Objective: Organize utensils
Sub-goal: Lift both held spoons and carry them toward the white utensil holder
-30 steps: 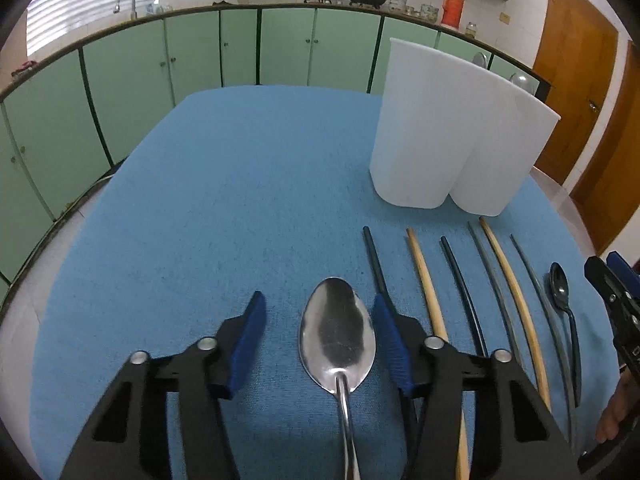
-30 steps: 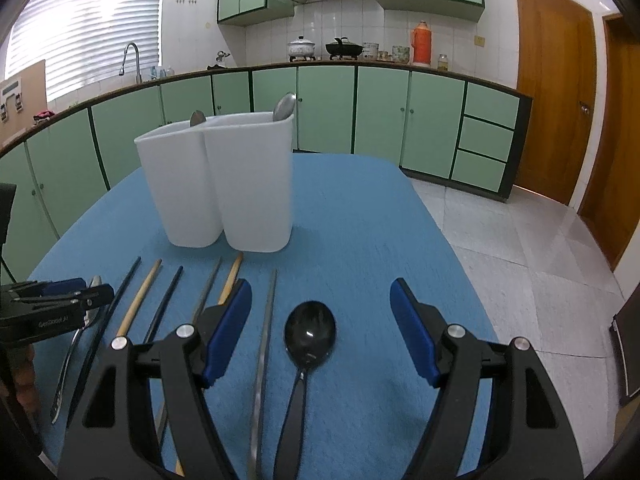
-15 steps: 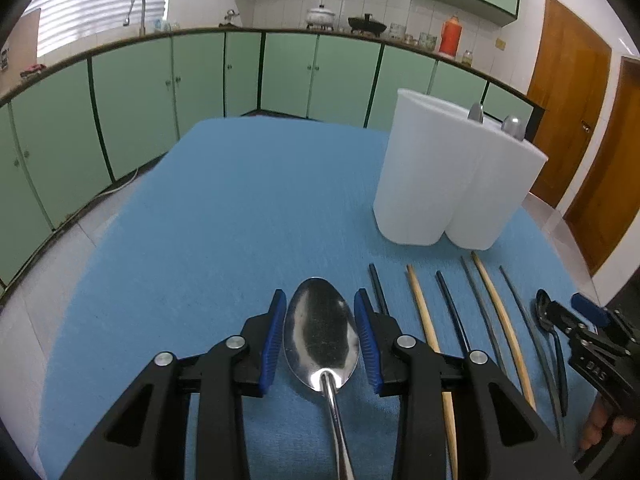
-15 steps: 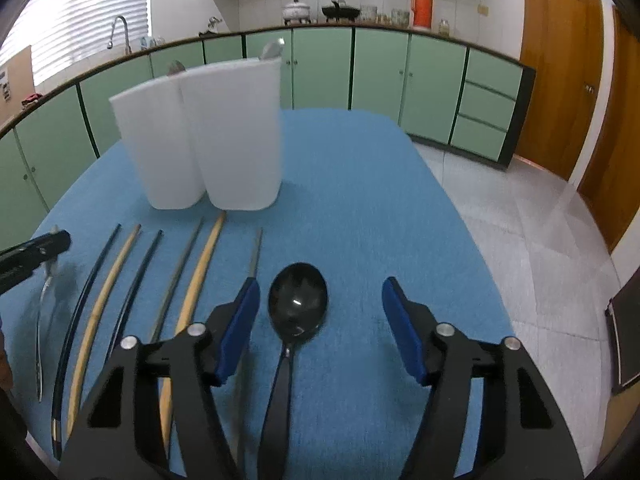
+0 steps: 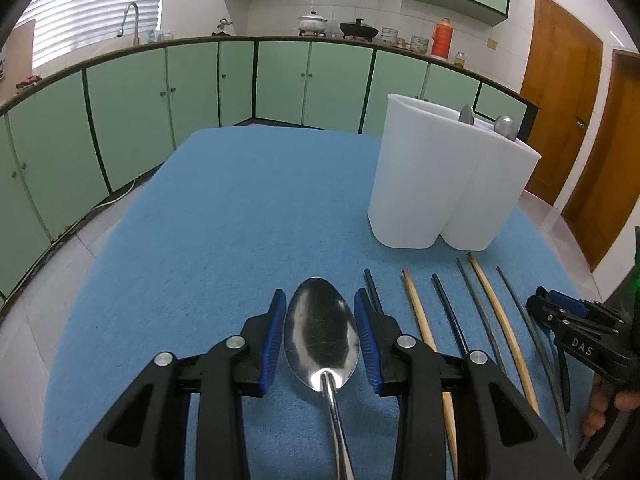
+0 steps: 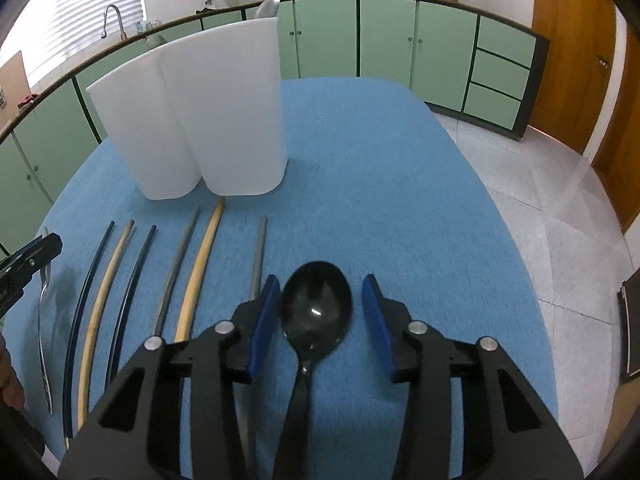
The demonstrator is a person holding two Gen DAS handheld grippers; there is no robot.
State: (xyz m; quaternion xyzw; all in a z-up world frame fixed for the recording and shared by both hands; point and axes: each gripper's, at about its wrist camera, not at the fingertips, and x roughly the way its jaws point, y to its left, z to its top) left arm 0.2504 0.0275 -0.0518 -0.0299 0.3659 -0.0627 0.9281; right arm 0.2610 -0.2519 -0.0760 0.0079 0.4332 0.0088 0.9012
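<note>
L gripper point(image 5: 320, 332): pads pinched on steel spoon point(image 5: 320, 334) bowl, both sides touching; handle runs back under the jaws.
R gripper point(image 6: 320, 322): jaws closing round black spoon point(image 6: 316, 312); L pad about at the bowl edge, R pad w/ a gap, so no grip.
Ahead of L gripper: white holder point(image 5: 448, 176), up & to the right, two compartments; two spoon ends poke out of the far one.
Beside L gripper: six chopsticks point(image 5: 496, 320) in a row just right of it, on blue cloth point(image 5: 224, 216).
In the way: nearest dark stick point(image 5: 372, 290) touches/passes under L gripper's right finger.
Left of R gripper: grey stick point(image 6: 258, 256) just beside L pad, lower part under the finger.
Hidden: stick lower ends behind gripper bodies; holder insides not visible.
Cut off: R gripper only partly seen at L view's right edge, fingertips point(image 5: 600, 404) of a hand under it.
</note>
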